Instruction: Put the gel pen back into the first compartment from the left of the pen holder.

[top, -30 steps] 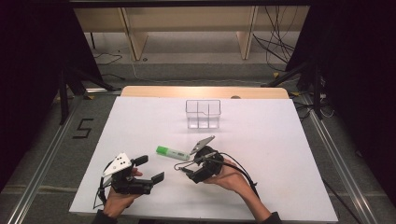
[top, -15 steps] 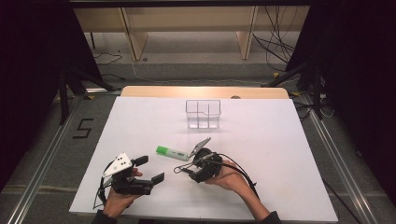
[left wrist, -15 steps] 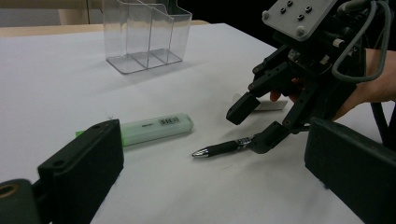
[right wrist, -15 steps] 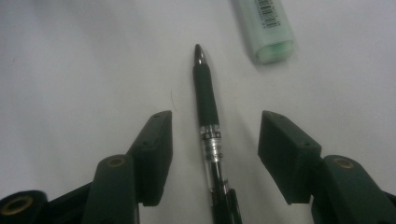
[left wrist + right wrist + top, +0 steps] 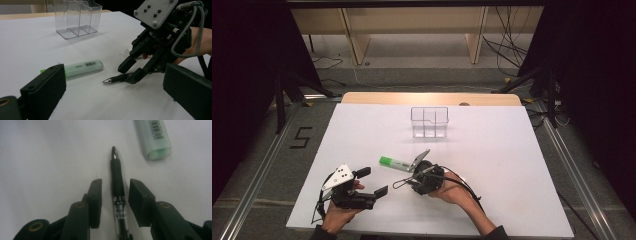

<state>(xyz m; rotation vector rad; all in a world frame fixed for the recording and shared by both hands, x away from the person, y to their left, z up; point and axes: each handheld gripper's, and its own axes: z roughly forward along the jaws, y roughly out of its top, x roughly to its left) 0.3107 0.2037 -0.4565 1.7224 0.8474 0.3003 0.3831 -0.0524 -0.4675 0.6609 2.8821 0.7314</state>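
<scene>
- Bench (image 5: 512, 165): white and smooth, so the black pen (image 5: 117, 187) lying flat on it may skid or roll once nudged.
- Organizer (image 5: 429, 121): well apart, no hazard yet.
- Left gripper (image 5: 373, 182): fingers released, empty, resting aside.
- Right gripper (image 5: 113, 202): fingers have just been closing, pen between them, pads not yet touching; uneven contact could roll it away.
- Highlighter (image 5: 155, 137): just beside pen tip; a skewed squeeze could knock it.

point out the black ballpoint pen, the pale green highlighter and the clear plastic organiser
black ballpoint pen (image 5: 117, 182), right gripper view, on its rubber grip
pale green highlighter (image 5: 83, 67), left gripper view, middle of its barrel
clear plastic organiser (image 5: 429, 122), high view, on its front wall
</scene>
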